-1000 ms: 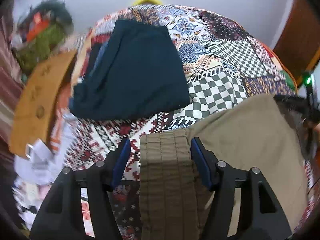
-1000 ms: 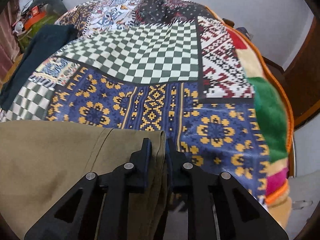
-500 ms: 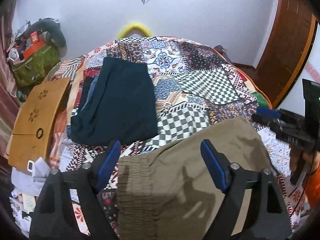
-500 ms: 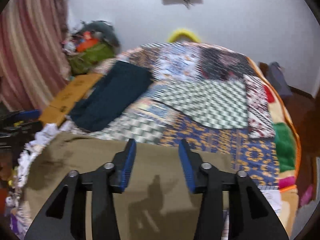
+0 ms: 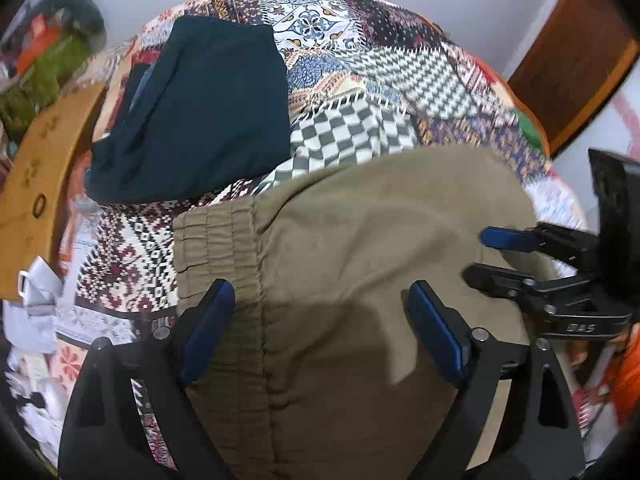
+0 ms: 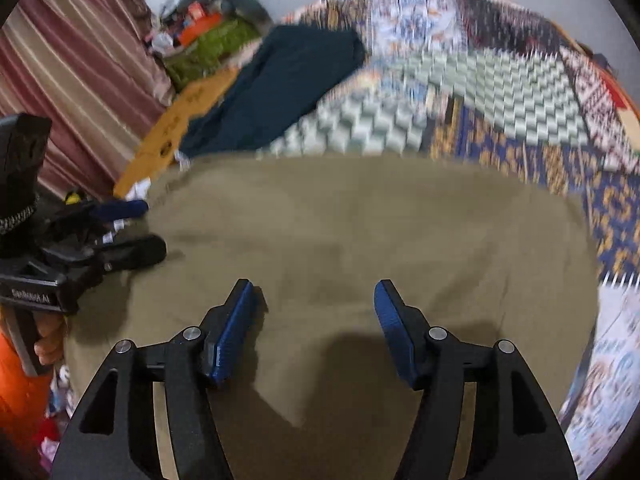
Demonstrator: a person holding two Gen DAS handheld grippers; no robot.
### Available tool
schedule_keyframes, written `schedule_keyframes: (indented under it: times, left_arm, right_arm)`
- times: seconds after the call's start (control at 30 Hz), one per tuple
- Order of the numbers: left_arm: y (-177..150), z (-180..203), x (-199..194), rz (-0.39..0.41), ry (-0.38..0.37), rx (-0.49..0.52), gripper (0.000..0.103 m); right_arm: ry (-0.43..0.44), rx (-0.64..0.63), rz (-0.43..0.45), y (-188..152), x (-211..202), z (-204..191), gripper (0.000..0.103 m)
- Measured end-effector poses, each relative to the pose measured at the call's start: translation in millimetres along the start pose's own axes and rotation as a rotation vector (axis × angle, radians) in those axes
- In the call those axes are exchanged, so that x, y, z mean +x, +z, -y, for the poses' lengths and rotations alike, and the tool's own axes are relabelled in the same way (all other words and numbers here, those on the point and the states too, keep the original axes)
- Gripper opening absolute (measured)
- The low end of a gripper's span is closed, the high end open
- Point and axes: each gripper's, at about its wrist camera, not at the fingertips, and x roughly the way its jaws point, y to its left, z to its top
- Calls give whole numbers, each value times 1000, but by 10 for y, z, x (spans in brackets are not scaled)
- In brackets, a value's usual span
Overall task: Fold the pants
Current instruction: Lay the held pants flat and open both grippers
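Note:
Khaki pants (image 5: 360,248) lie folded on the patchwork bedspread (image 5: 360,116), with the elastic waistband (image 5: 216,240) at their left end. My left gripper (image 5: 320,296) hovers over the waistband end. Its jaws are opening wide and the pads press on nothing. In the right wrist view the pants (image 6: 360,232) fill the middle. Above them my right gripper (image 6: 314,286) is opening, with only flat cloth below the pads. Each gripper shows in the other's view: the right gripper (image 5: 476,256) at the pants' right edge, the left gripper (image 6: 154,226) at their left edge.
A folded dark navy garment (image 5: 200,120) lies on the bed beyond the pants. A wooden board (image 5: 40,152) leans at the bed's left side, with a green bag (image 6: 216,44) and a striped curtain (image 6: 72,60) behind. A brown door (image 5: 572,60) stands far right.
Both grippers let go of the pants: the left released the waistband, the right released the edge it pinched. Both jaws spread and now hover over the flat cloth. The right view swung leftward.

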Motion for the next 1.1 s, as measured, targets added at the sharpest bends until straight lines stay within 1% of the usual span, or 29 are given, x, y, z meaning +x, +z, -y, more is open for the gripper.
schedule_keyframes:
  times: [0.03, 0.1, 0.23, 0.4, 0.6, 0.77, 0.87, 0.97, 1.1]
  left_arm:
    - [-49, 42, -14, 11, 28, 27, 95]
    - [-133, 90, -46, 22, 48, 54, 97]
    - [-274, 131, -122, 48, 73, 79, 97]
    - [-399, 141, -226, 57, 83, 77, 98]
    - [-551, 98, -360, 62, 93, 51, 98]
    - [-711, 24, -473, 81, 78, -5, 98]
    - [-804, -17, -542, 105, 75, -38, 98]
    - [-868, -48, -614, 120, 73, -56, 98]
    - [-941, -130, -668, 116, 61, -98, 98]
  right_arm:
    - [-7, -7, 3, -46, -20, -4, 61]
    - [-39, -32, 17, -162, -107, -37, 64]
    - [-74, -30, 43, -364, -274, -25, 66]
    - [-79, 21, 72, -528, -462, 35, 67]
    - [-89, 67, 94, -775, -654, 94, 70]
    - [-106, 96, 83, -997, -750, 150, 71]
    - [-120, 116, 84, -1126, -795, 196, 71]
    - [-144, 113, 93, -1190, -843, 185, 71]
    - [-174, 102, 111, -1232, -904, 147, 71]
